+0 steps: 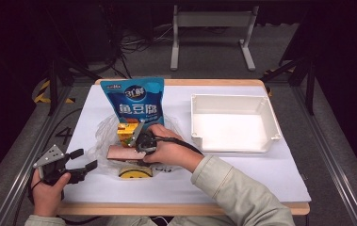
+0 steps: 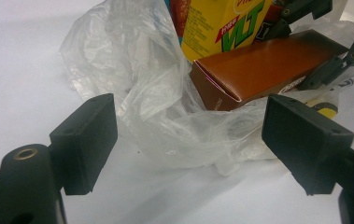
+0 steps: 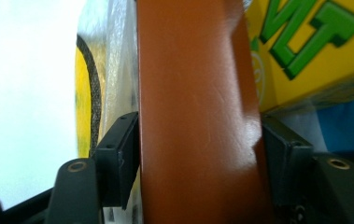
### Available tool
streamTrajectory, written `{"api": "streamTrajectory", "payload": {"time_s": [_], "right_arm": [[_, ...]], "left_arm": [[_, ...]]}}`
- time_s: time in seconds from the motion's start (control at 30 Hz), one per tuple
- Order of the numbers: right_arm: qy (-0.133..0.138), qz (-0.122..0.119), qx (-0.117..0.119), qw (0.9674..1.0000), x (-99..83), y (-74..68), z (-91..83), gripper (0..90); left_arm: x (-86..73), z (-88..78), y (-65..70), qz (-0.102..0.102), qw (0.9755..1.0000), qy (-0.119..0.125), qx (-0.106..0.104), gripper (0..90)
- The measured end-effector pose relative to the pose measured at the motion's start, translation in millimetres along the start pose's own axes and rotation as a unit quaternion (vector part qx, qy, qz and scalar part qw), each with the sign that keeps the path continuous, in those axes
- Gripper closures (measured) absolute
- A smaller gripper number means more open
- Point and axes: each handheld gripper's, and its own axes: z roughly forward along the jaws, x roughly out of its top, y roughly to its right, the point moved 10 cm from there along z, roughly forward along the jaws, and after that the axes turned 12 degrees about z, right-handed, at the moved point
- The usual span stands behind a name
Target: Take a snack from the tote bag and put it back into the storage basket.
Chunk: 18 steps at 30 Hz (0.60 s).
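Brown carton sits clamped in my R gripper, pads pressing both long sides, so that one's gripping it. High view puts the carton near-centre of the table, lying on its side on the crumpled clear plastic bag, w/ the yellow drink box just behind it and the blue snack pouch standing farther back. Yellow smiley item lies just on the near side of the carton. L gripper hovers near-left w/ jaws wide apart, nothing btwn them, bag edge just ahead. White tray sits far right, well apart.
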Motion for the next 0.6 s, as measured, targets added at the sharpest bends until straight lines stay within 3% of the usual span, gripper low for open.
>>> {"api": "streamTrajectory", "payload": {"time_s": [0.6], "right_arm": [[-0.017, -0.017, -0.005, 0.9997, -1.3, -0.8, 3.3, 42.6]], "left_arm": [[-0.2, 0.8, -0.3, -0.004, 1.0000, 0.000, -0.002, 19.0]]}}
